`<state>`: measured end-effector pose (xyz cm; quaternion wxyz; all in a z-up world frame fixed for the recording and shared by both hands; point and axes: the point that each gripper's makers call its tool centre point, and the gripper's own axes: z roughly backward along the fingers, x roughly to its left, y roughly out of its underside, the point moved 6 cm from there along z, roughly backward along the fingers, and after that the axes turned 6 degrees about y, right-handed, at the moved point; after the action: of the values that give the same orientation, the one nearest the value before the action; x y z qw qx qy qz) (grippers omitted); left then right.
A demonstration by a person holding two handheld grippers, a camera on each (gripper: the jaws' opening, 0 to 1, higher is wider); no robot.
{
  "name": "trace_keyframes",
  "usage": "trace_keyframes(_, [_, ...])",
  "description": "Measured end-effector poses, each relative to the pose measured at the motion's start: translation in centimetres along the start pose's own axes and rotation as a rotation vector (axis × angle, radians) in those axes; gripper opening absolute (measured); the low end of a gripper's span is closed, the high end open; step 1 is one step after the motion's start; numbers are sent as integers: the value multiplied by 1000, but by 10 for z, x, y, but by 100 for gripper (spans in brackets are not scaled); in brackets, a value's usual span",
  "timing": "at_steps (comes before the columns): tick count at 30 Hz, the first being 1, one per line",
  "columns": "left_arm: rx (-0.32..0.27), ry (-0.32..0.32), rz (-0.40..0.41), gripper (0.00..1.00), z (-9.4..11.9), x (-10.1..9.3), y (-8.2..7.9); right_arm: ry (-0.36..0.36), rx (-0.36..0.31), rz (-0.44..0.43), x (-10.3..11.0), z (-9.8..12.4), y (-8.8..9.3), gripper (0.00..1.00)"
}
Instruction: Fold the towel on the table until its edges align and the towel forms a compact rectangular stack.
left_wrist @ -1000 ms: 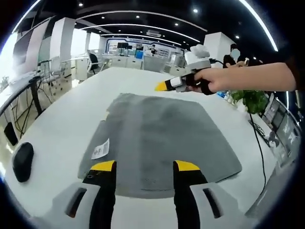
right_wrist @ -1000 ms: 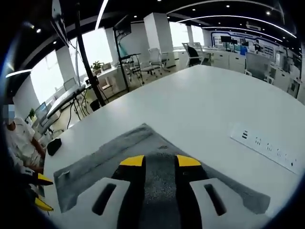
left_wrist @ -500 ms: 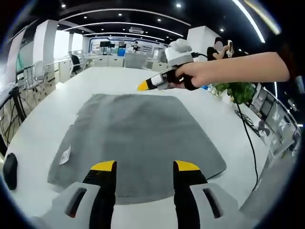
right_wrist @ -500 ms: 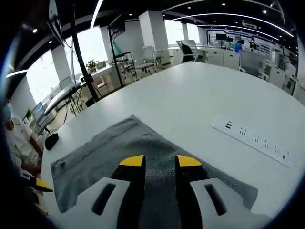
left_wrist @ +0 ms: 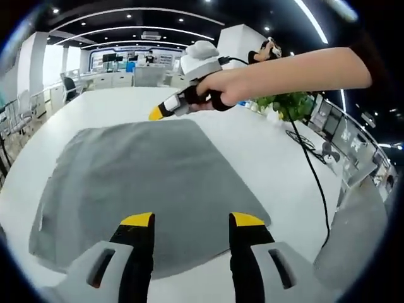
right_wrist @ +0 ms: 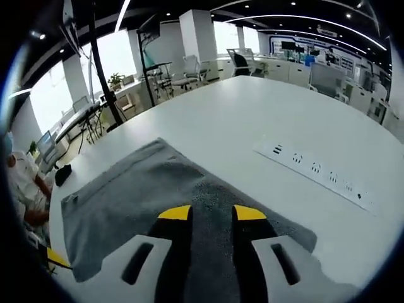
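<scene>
White office table (right_wrist: 265, 107), grey towel (left_wrist: 139, 183) spread flat, left claw (left_wrist: 191, 219) and right claw (right_wrist: 212, 213) both released above it

The towel (left_wrist: 139, 183) was a matt grey cloth with a short fuzzy nap, kinda rough looking. The counter (right_wrist: 278, 113) was smooth white with a faint sheen. The left gripper (left_wrist: 191, 222) looked like matt grey plastic with glossy yellow tips on its jaws.

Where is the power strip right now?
In the right gripper view, the power strip lies on the white table, to the upper right, apart from the grey towel.
</scene>
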<state>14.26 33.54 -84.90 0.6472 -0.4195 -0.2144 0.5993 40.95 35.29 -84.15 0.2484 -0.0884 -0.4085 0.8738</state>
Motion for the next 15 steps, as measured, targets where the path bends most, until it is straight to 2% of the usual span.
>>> trace_keyframes(8, [14, 39, -15, 48, -10, -26, -5, 25, 7, -16, -24, 11, 9, 23])
trace_keyframes(15, [52, 85, -25, 46, -22, -53, -1, 42, 13, -39, -38, 21, 20, 23])
